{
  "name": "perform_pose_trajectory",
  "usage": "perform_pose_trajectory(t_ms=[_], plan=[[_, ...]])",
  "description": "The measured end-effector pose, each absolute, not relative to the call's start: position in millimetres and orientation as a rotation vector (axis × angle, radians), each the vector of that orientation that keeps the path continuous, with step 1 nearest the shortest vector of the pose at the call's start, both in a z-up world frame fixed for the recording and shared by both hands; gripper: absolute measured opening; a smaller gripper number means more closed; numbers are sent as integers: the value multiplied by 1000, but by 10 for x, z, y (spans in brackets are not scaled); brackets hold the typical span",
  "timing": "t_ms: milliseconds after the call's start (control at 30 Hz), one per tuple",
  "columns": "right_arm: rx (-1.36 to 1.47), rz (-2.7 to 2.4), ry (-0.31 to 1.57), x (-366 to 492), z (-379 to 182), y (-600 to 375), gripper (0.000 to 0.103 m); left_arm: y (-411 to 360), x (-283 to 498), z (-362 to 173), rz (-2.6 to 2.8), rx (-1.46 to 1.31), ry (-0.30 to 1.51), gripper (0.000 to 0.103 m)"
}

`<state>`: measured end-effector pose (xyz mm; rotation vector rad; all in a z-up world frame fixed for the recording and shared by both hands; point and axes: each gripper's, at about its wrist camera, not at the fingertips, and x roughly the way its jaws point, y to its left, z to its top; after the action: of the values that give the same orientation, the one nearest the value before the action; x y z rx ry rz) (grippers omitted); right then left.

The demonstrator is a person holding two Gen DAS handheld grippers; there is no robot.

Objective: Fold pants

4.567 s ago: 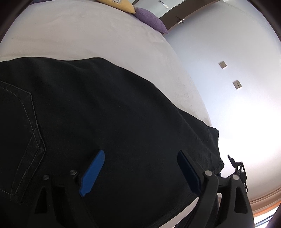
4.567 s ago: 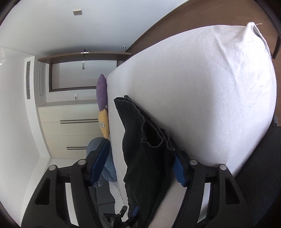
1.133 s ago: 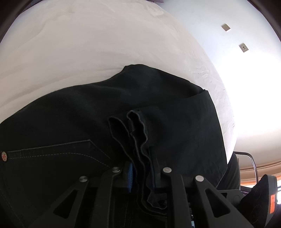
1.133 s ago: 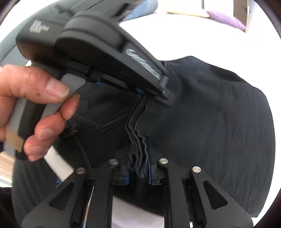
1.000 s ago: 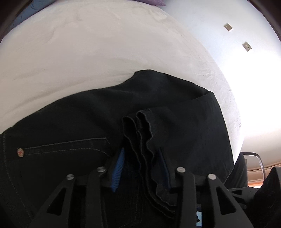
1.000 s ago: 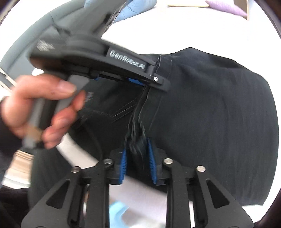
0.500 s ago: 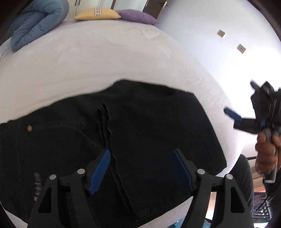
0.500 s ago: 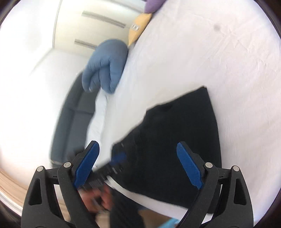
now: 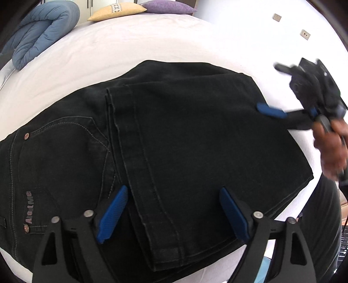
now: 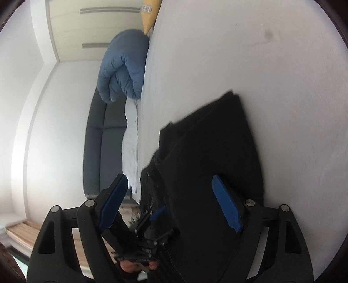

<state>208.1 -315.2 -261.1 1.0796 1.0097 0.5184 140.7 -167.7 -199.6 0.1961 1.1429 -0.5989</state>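
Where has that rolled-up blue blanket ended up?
In the left wrist view the blue blanket lies at the far left corner of the white bed, left of the yellow cushion and well beyond the black pants.

"AboutMe" patch on black pants (image 9: 195,152) waistband; nothing else legible.

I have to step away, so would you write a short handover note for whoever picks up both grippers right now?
Left gripper: jaws opening, nothing between the pads, above the near edge of the pants.
Right gripper: jaws closing a little, wide apart, holding nothing, off the pants' right side.
Pants: black jeans on the white bed, legs folded over the seat, hems beside the back pocket.
Done: one fold laid and released.
Left: probably a further fold; blue duvet and pillows lie well clear.
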Motion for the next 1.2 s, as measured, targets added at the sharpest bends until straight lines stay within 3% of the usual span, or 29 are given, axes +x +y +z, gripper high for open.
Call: perform_pose_trajectory(t_ms=[267, 433, 667, 867, 1033, 1200], plan=[[901, 565, 1113, 1402, -2516, -2669, 79, -1730, 1426, -1994, -605, 194, 1146, 90], [826, 600, 1203, 1012, -2382, -2558, 79, -1314, 1458, -1888, -610, 182, 1140, 90], [902, 653, 993, 1219, -1824, -2874, 81, -1219, 1434, -1885, -605, 159, 1131, 90], [1040, 597, 1083, 1841, -2342, -2649, 81, -1053, 1424, -1847, -603, 104, 1129, 90], [904, 571, 1150, 1651, -2407, -2327, 81, -621, 1343, -1686, -572, -94, 1100, 89], [850, 662, 1166, 1277, -2196, -2101, 81, 418, 1127, -1454, -421, -472, 935, 89]])
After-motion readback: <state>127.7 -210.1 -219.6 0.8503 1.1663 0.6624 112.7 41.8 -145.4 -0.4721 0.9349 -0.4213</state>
